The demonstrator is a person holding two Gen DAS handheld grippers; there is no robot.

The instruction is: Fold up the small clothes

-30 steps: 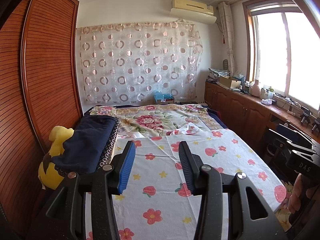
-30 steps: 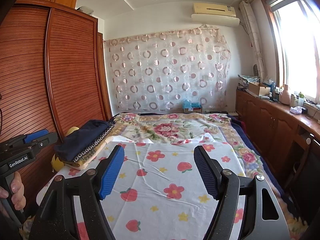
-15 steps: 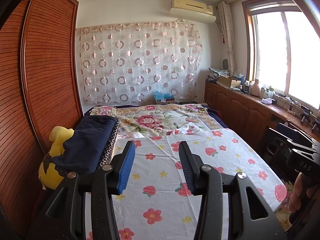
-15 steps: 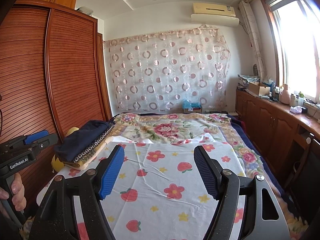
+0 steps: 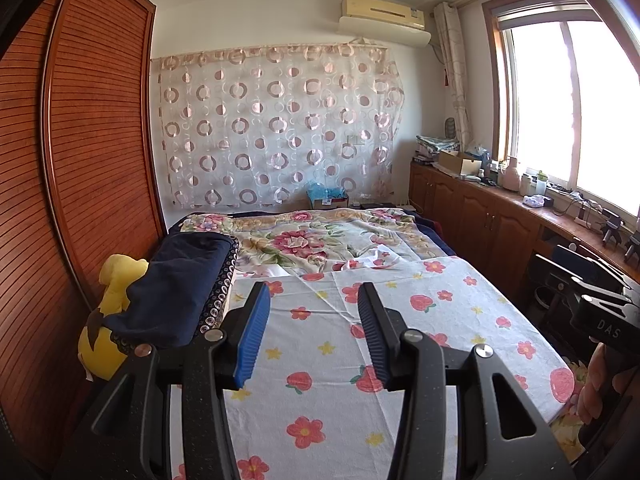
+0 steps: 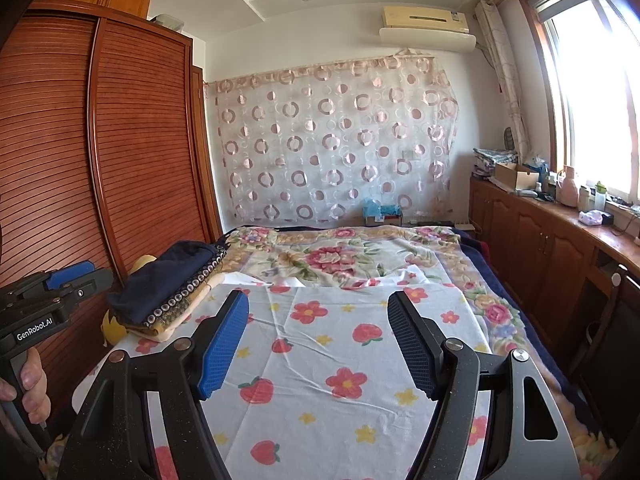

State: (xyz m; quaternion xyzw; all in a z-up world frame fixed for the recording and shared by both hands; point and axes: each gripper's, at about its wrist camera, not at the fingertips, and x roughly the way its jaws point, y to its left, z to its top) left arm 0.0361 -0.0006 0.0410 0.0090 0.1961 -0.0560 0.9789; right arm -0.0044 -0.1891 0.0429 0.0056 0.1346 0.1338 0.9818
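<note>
A white sheet printed with flowers and strawberries (image 5: 404, 320) (image 6: 340, 352) lies flat over the near half of the bed. On its left edge sits a folded navy garment (image 5: 180, 284) (image 6: 164, 276) atop a stack with a ring-patterned border. At the sheet's far edge lies a rumpled bit of white, red-printed fabric (image 5: 372, 260); I cannot tell if it is a garment. My left gripper (image 5: 314, 288) hovers open above the sheet with nothing between its blue pads. My right gripper (image 6: 318, 296) stands open wider, also with nothing in it. Each gripper shows at the edge of the other's view, held by a hand.
A yellow plush toy (image 5: 108, 320) is wedged between the stack and the slatted wooden wardrobe (image 5: 92, 160) on the left. Wooden cabinets (image 5: 492, 220) with clutter run under the window on the right. A floral blanket (image 6: 340, 256) covers the far half of the bed.
</note>
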